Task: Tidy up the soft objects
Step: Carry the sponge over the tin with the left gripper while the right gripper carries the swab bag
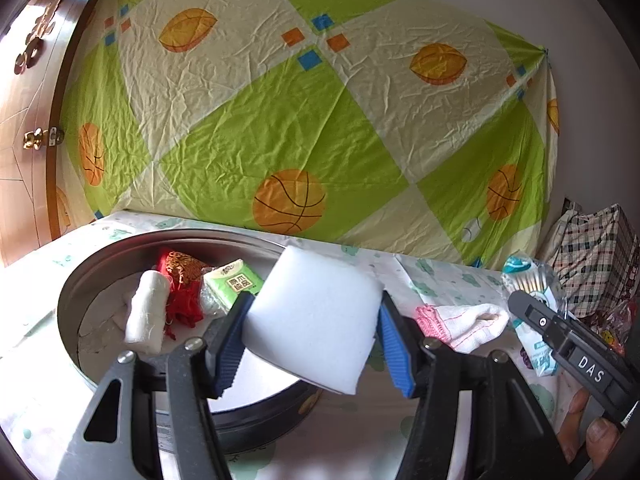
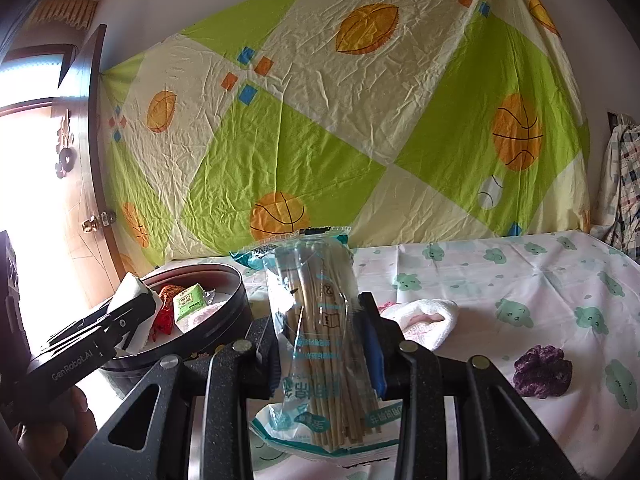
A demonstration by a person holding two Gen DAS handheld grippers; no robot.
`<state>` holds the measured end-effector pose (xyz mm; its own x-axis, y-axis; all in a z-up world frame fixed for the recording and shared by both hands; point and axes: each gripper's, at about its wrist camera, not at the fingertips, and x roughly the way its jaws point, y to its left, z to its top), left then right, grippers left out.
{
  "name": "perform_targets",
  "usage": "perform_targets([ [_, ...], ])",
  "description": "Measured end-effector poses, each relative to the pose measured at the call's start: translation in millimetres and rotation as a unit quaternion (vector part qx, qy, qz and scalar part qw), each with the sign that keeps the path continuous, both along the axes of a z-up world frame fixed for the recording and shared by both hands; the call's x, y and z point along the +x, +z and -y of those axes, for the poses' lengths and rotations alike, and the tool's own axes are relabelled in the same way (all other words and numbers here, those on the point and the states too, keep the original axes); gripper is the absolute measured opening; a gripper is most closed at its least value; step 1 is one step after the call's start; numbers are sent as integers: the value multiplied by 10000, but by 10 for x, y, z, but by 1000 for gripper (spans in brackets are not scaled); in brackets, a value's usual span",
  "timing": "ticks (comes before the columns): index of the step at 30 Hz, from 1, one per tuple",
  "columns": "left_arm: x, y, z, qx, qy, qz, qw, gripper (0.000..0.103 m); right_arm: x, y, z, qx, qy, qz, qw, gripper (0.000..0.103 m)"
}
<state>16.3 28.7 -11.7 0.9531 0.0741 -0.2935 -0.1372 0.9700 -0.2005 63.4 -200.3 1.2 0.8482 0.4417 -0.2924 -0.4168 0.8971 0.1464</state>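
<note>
My left gripper is shut on a white foam sponge and holds it over the near rim of a round dark tin. In the tin lie a white gauze roll, a red pouch and a green tissue pack. My right gripper is shut on a clear bag of cotton swabs, held upright above the table. The bag also shows in the left wrist view. The tin shows at the left in the right wrist view.
A pink-and-white cloth lies on the table right of the tin, also in the right wrist view. A purple scrunchie lies at the right. A patterned sheet hangs behind. A plaid bag stands far right.
</note>
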Motion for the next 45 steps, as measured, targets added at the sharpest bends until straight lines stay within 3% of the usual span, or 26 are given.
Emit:
perform_targets([
  [32, -134, -16, -447, -123, 287, -17, 9995, 60, 10, -47, -718, -338, 693, -63, 9970, 36],
  [45, -144, 14, -628, 3, 414, -118, 9991, 60, 101, 54, -971, -406, 973, -85, 9944, 36],
])
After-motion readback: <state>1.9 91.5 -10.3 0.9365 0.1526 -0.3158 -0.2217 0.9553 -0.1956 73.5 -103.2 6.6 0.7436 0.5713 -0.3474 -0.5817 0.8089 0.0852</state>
